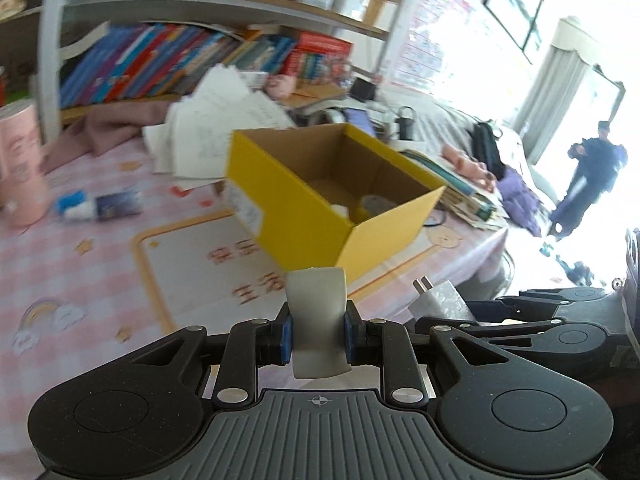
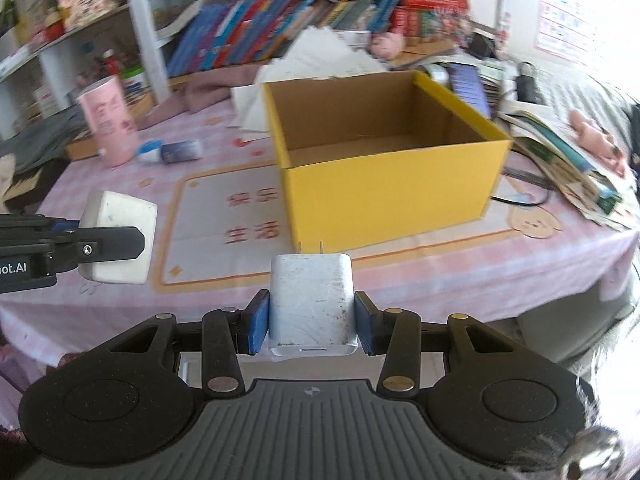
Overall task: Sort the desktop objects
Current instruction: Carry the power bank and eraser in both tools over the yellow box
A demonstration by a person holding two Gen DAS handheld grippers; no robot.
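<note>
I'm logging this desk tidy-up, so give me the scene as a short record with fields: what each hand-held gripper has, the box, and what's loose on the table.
left hand-held gripper: shut on a flat white block
right hand-held gripper: shut on a white charger, prongs pointing toward the box
box: yellow, open top, on the pink checked tablecloth
box contents: something small and grey at the bottom, too blurred to name
loose on table: pink cup, blue and white tube
</note>
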